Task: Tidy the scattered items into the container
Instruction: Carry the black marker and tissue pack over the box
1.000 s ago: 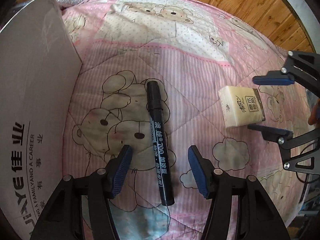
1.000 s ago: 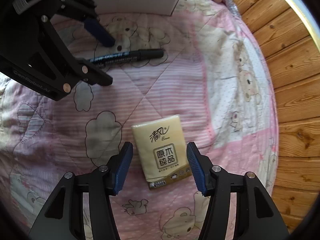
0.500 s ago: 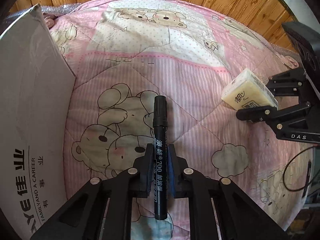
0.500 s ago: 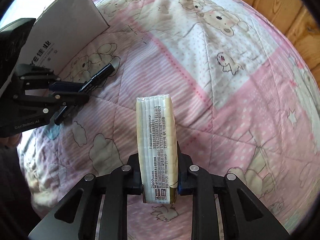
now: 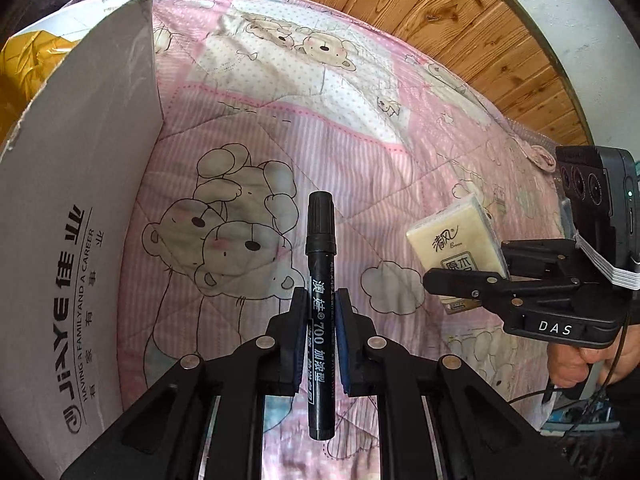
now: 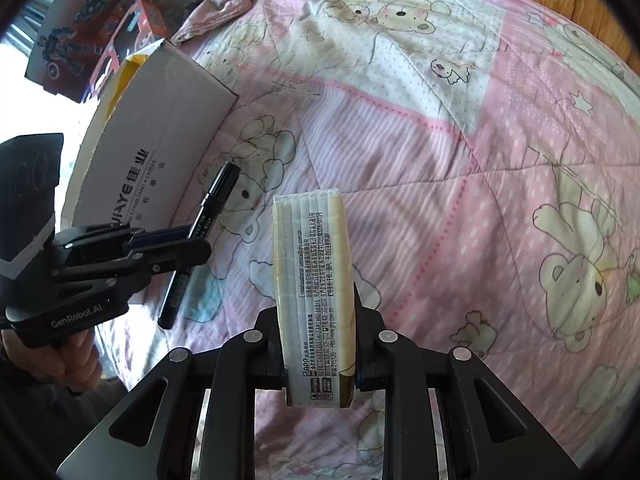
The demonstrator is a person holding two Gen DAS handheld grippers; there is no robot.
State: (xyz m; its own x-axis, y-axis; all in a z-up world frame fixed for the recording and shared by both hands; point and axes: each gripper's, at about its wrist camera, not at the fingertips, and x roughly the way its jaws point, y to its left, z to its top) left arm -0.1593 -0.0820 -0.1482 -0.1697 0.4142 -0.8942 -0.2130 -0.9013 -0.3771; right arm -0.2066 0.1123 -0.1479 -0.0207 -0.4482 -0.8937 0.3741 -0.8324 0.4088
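Note:
My left gripper (image 5: 321,312) is shut on a black marker pen (image 5: 321,264), held above the quilt with its cap pointing forward. To its left stands the white cardboard box (image 5: 80,200), its open top showing yellow lining. My right gripper (image 6: 317,320) is shut on a pale yellow tissue pack (image 6: 312,264), lifted on edge over the quilt. In the left wrist view the tissue pack (image 5: 452,240) and the right gripper (image 5: 472,280) are at the right. In the right wrist view the left gripper (image 6: 188,240) with the marker pen (image 6: 208,216) hangs beside the box (image 6: 160,148).
A pink quilt (image 5: 304,120) printed with bears covers the whole bed. Wooden panelling (image 5: 440,8) runs behind it. A person's hand (image 5: 576,364) holds the right gripper's handle. Printed cartons (image 6: 80,32) stand beyond the box at the far left.
Both grippers have closed, the left on the marker and the right on the tissue pack, and lifted them off the quilt. Both have since risen further, and the box's open top has come into view.

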